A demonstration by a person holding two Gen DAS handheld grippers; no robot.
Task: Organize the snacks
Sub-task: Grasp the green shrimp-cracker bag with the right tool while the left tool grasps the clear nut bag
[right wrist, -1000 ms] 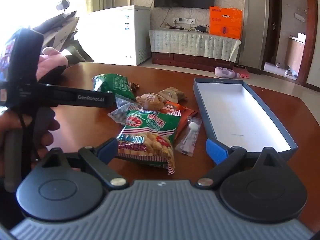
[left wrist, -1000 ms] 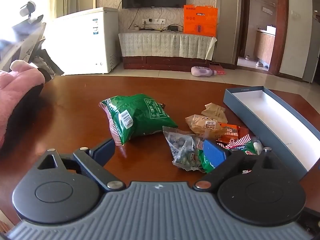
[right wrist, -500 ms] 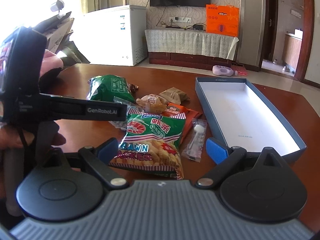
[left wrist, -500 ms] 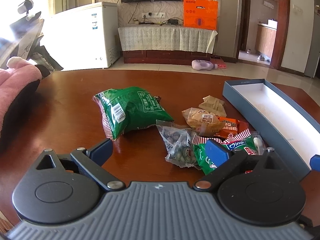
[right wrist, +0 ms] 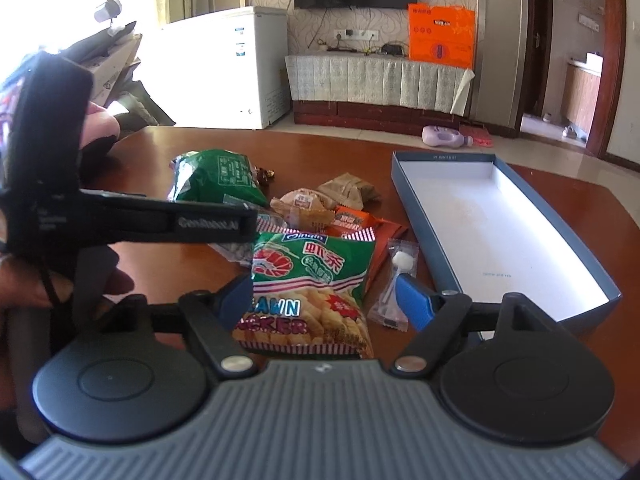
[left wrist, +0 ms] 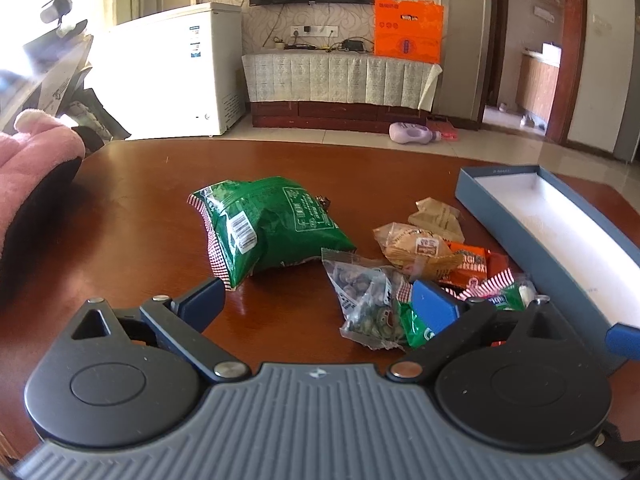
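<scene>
Snack packets lie heaped on a brown table. My right gripper (right wrist: 325,302) straddles the prawn cracker bag (right wrist: 312,276), and its jaws are closing. The pads are beside the bag's edges but not pressing on it. A small clear packet (right wrist: 396,280) lies under the right finger. My left gripper (left wrist: 320,302) stands wide open, holding nothing, just short of a clear bag of nuts (left wrist: 368,304) and a big green bag (left wrist: 272,228). A bun packet (left wrist: 416,246) and an orange packet (left wrist: 468,264) lie behind. The open blue box (right wrist: 412,208) is at the right.
A pink plush item (left wrist: 32,168) rests on the table's left side. In the right wrist view the left gripper's black arm (right wrist: 180,220) reaches across the left, held by a hand (right wrist: 24,280). Beyond the table stand a white freezer (left wrist: 180,72) and a TV cabinet.
My right gripper has moved forward over the prawn cracker bag and its jaws have narrowed around it. The left gripper has stayed nearly still, with its jaws a little wider.
</scene>
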